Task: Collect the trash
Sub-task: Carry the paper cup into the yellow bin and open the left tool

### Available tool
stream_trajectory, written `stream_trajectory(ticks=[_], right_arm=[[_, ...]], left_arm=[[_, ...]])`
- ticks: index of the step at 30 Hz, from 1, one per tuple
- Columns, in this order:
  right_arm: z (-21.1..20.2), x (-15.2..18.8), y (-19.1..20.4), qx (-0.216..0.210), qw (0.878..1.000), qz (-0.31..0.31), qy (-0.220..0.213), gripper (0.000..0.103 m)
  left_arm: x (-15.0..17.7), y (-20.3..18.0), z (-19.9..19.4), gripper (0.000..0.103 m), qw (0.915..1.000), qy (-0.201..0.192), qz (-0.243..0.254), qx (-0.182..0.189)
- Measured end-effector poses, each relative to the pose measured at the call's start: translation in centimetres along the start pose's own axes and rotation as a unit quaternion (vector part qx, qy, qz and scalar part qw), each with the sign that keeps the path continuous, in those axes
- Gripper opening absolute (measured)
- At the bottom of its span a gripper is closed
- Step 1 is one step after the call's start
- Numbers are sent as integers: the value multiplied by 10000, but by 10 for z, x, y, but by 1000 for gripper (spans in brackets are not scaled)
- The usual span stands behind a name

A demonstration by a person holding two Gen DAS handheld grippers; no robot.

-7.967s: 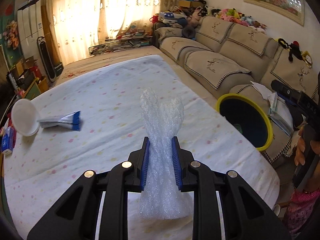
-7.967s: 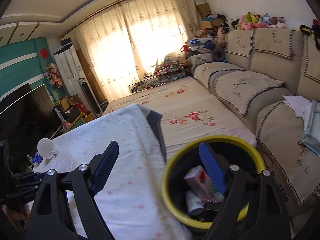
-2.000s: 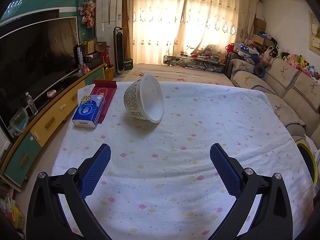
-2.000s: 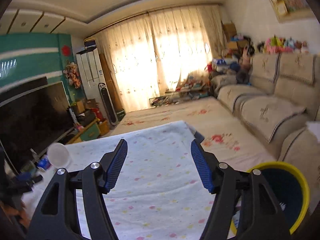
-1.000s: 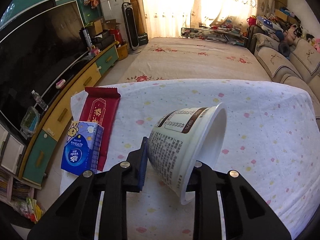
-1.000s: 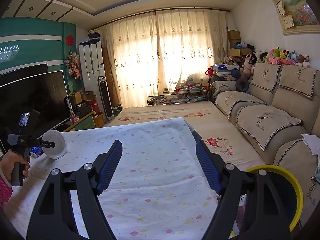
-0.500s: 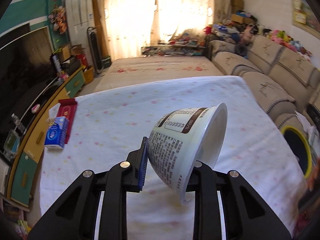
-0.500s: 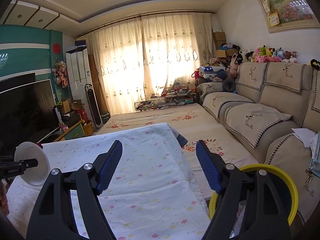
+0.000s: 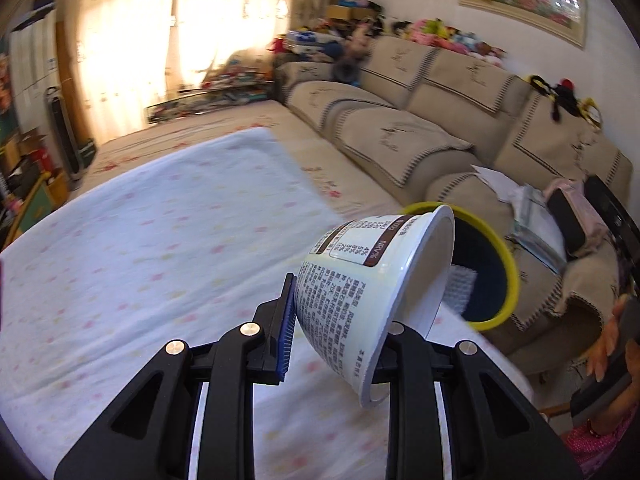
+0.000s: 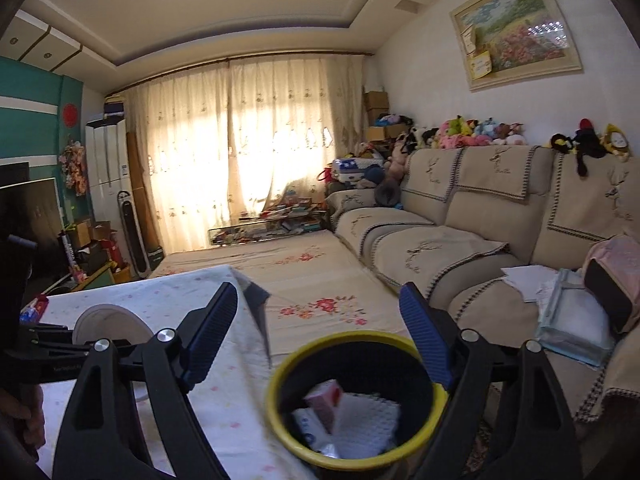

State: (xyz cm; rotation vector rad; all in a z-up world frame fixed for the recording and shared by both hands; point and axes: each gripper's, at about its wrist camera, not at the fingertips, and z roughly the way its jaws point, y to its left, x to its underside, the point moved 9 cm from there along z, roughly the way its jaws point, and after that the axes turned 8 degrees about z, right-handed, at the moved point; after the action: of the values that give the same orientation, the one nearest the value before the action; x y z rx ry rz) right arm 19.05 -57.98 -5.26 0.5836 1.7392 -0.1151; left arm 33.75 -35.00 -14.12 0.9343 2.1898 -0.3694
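— Jaws of the left gripper (image 9: 336, 332) pinch the bowl (image 9: 372, 292) by its wall, tilted, mouth toward the bin (image 9: 506, 264). The right gripper (image 10: 316, 344) has just been opening; nothing sits between its pads above the bin.

— Risk?

— I'd say an off-centre hold: the bowl could swing, slip, or clip the yellow rim and fall on the cloth (image 9: 160, 248).

— Change?

— A second ago the bowl hung near the tissue pack; now it's beside the bin.
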Motion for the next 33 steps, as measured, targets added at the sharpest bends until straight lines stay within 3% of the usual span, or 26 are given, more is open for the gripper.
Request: stream_trajectory(ticks=[5,9,17,18,20,25,28,33], right_arm=[[-37,-6,-92,717,9971,235,-49,79],[-59,-1,-141,1055,9931,502,-66,79],[-69,13,-168,1175,9899,790,30,79],[-69,13,-167,1144,9902,795,40,79],[-67,11,-165,1088,9910,784,37,79],[-67,16,-150,978,9925,728,80,79],[-65,17,-145,915,9932,709,103,79],[-65,18,-129,777,9950,616,149,80]], left_arm=[[-24,-68,42,25,9981,220,344,452],[-42,-119,91,25,9943,606,539,698],[-52,-169,180,27,9855,1383,555,810],[-51,-169,190,32,9849,1473,471,774],[-48,-164,204,67,9846,1596,328,639],[-52,-141,205,72,9883,1435,139,489],[-61,-133,193,87,9913,1194,151,531],[-73,-119,145,87,9953,710,156,646]])
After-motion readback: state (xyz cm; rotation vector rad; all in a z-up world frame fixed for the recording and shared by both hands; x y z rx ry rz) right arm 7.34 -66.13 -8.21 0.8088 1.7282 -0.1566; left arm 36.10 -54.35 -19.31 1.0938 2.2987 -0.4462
